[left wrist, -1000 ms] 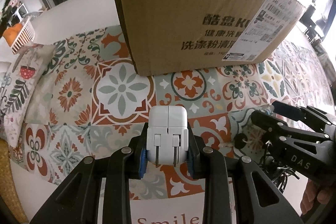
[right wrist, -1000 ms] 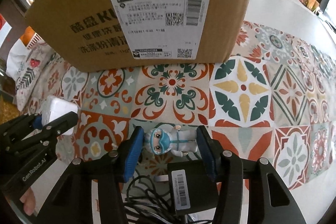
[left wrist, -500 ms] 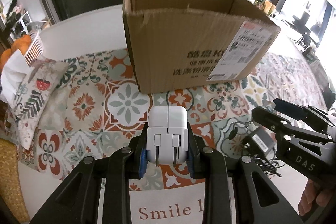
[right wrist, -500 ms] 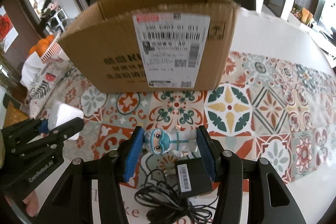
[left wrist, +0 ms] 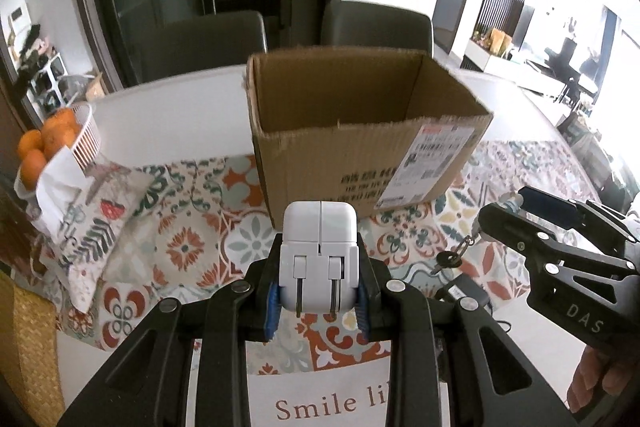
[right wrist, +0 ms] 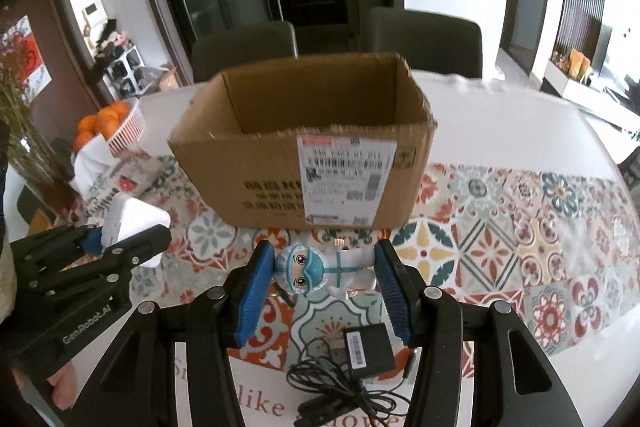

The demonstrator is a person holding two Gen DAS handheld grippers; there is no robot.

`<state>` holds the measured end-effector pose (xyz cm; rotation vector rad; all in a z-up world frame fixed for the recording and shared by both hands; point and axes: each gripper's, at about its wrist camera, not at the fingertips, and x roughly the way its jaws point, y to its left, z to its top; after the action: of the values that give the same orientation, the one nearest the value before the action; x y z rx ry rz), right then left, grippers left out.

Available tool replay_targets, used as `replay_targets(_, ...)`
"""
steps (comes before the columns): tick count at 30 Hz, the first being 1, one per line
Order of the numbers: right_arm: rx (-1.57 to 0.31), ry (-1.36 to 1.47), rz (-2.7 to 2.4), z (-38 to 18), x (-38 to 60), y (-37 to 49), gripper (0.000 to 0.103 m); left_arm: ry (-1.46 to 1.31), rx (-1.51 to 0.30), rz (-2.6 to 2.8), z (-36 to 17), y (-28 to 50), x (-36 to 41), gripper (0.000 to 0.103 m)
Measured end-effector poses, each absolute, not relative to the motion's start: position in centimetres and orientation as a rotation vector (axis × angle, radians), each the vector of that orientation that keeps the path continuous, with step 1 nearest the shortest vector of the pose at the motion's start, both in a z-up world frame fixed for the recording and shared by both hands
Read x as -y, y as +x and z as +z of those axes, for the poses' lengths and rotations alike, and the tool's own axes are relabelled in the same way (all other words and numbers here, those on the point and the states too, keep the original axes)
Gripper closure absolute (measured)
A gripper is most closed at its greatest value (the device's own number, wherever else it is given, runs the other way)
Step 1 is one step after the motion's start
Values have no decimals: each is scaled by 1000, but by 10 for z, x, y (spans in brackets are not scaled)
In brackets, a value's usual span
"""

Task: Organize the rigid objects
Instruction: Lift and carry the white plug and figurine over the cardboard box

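My left gripper [left wrist: 318,301] is shut on a white plug adapter [left wrist: 318,251], held in the air in front of the open cardboard box [left wrist: 360,151]. My right gripper [right wrist: 324,287] is shut on a small doctor figurine keychain [right wrist: 320,269] lying sideways between the blue pads; its key [left wrist: 446,259] dangles on a chain in the left wrist view. The box [right wrist: 304,167] is open at the top, and what I see of its inside shows nothing in it. The left gripper and adapter [right wrist: 128,223] show at left in the right wrist view.
A black power adapter with tangled cable [right wrist: 366,351] lies on the patterned table runner [right wrist: 500,239] below my right gripper. A basket of oranges [left wrist: 52,143], a tissue pack and a patterned pouch [left wrist: 100,219] sit at left. Two chairs stand behind the table.
Both grippers have risen and pulled back from the box with their objects; the box's open top and inside now show, and the power adapter lies farther below.
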<state>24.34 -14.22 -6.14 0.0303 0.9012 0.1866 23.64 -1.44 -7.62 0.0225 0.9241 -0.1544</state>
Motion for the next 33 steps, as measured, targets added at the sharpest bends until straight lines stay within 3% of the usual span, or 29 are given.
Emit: replay_targets(33, -625, 14, 195, 40, 145, 265, 51, 39, -692, -212, 18, 271, 21, 74)
